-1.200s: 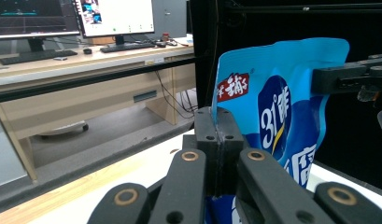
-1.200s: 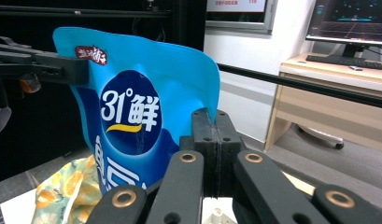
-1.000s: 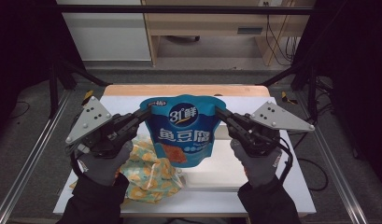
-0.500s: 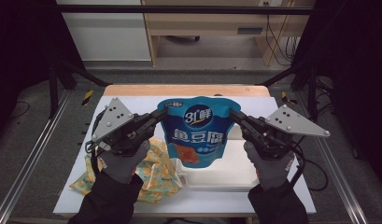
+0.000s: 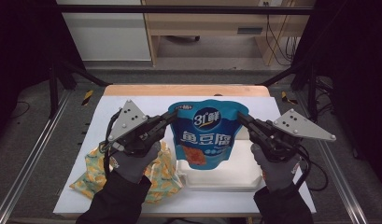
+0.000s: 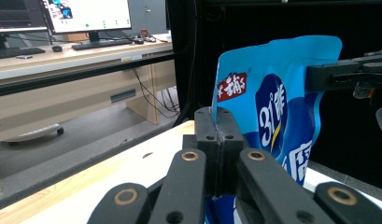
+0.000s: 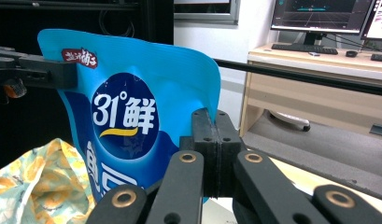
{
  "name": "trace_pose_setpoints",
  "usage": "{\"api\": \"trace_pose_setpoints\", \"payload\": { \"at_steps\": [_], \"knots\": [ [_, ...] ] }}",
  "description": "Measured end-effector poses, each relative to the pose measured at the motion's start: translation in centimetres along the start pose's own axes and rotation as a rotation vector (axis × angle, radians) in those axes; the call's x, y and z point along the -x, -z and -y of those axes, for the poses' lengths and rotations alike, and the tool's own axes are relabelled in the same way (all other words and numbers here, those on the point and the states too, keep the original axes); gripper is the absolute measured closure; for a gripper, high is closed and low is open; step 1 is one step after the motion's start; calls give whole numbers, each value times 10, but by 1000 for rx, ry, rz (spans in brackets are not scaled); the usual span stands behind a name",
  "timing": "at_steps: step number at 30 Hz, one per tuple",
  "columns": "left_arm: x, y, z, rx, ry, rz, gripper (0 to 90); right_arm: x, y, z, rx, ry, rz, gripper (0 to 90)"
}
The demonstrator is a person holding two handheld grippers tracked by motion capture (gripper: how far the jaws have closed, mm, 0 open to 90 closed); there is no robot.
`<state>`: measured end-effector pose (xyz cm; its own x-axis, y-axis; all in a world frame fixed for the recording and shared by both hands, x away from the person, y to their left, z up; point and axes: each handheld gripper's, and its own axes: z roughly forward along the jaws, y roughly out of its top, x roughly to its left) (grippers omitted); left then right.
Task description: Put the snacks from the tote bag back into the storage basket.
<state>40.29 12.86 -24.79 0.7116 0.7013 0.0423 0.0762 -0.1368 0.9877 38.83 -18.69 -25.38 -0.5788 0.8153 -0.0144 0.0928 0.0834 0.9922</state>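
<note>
A blue snack pouch (image 5: pixel 206 133) with white lettering hangs upright above the white table (image 5: pixel 132 105), held by both upper corners. My left gripper (image 5: pixel 171 115) is shut on the pouch's left edge (image 6: pixel 215 125). My right gripper (image 5: pixel 240 116) is shut on its right edge (image 7: pixel 211 122). In the left gripper view the pouch (image 6: pixel 277 105) rises beyond my closed jaws, with the right gripper (image 6: pixel 352 74) at its far corner. In the right gripper view the pouch (image 7: pixel 132 112) fills the left side, with the left gripper (image 7: pixel 37 70) on its far corner.
A yellow and green patterned bag (image 5: pixel 97 168) lies on the table's front left, also seen as the patterned bag (image 7: pixel 34 179) below the pouch. A white tray (image 5: pixel 230 175) sits under the pouch. A wooden strip (image 5: pixel 184 90) edges the table's far side. Desks with monitors (image 6: pixel 88 14) stand beyond.
Both grippers and the blue pouch have shifted right and slightly toward the near side of the table, staying shut on its corners. The patterned bag has not moved.
</note>
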Motion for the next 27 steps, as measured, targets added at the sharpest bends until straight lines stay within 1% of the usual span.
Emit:
{"api": "trace_pose_setpoints", "payload": {
  "at_steps": [7, 16, 23, 27],
  "knots": [
    [-1, -7, 11, -16, 9, 9, 900, 3, -2, 11, -22, -6, 4, 900],
    [3, -14, 23, -38, 14, 26, 900, 8, -1, 24, -33, -15, 16, 900],
    [4, -18, 32, -56, 16, 31, 900, 10, 0, 36, -42, -25, 16, 900],
    [4, -20, 40, -68, 26, 31, 900, 10, -1, 43, -55, -24, 13, 900]
  ]
}}
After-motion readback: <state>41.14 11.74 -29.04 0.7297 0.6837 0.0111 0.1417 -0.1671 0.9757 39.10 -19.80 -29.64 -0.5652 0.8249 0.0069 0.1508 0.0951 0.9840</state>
